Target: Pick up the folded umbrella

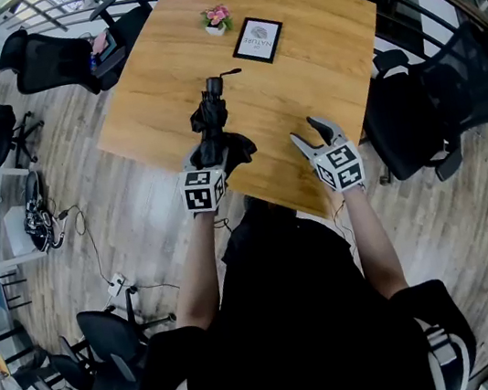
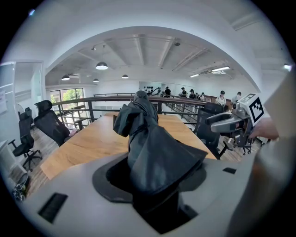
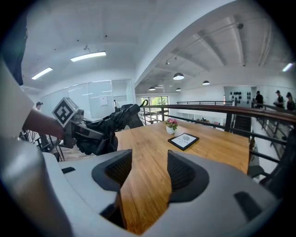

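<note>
The left tongs (image 1: 208, 156) clench the folded umbrella (image 1: 211, 116) by its near end, over the near left part of the tabletop (image 1: 159, 74). Further right, the right tongs (image 1: 306, 131) stand released, nothing between them.

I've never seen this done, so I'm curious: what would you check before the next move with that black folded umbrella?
1. Left hand-held gripper closed on the black folded fabric umbrella: ok.
2. Right hand-held gripper open, empty: ok.
3. Umbrella lifted off the wooden table: cannot tell.
4. Umbrella cloth tidy: not ok, it flares loose at the jaws.
5. Pink flowers in a white pot and black-framed card well away from umbrella: ok.
</note>
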Tool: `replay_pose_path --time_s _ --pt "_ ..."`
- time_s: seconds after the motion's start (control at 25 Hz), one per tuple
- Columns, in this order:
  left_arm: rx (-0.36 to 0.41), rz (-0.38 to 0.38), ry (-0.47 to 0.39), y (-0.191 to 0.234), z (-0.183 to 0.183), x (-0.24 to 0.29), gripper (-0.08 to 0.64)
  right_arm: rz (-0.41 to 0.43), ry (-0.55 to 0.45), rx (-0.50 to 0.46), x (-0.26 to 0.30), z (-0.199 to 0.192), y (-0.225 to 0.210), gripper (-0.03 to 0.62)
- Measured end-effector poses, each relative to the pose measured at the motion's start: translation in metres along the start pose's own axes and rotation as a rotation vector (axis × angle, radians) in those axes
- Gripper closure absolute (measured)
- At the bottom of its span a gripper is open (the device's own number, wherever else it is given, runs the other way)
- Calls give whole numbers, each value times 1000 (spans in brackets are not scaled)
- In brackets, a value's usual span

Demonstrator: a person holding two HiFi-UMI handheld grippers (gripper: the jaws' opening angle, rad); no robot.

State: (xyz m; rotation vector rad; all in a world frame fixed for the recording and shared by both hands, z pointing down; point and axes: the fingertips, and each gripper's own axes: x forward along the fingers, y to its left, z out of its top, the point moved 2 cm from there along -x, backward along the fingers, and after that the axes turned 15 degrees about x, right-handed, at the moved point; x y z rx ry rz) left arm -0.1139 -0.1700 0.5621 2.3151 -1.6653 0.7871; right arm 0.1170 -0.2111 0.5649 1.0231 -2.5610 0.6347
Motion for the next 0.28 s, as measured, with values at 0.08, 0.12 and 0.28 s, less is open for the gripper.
replay_pose_path --time_s 0.08,0.12,0.28 --pt "1 -1 1 0 -1 1 311 -2 2 -1 0 -1 -1 347" --pt "2 -1 2 0 -2 1 311 -3 3 -2 0 -2 -1 348" --pt "1 1 7 1 -5 3 311 -9 10 -2 3 -4 -3 348"
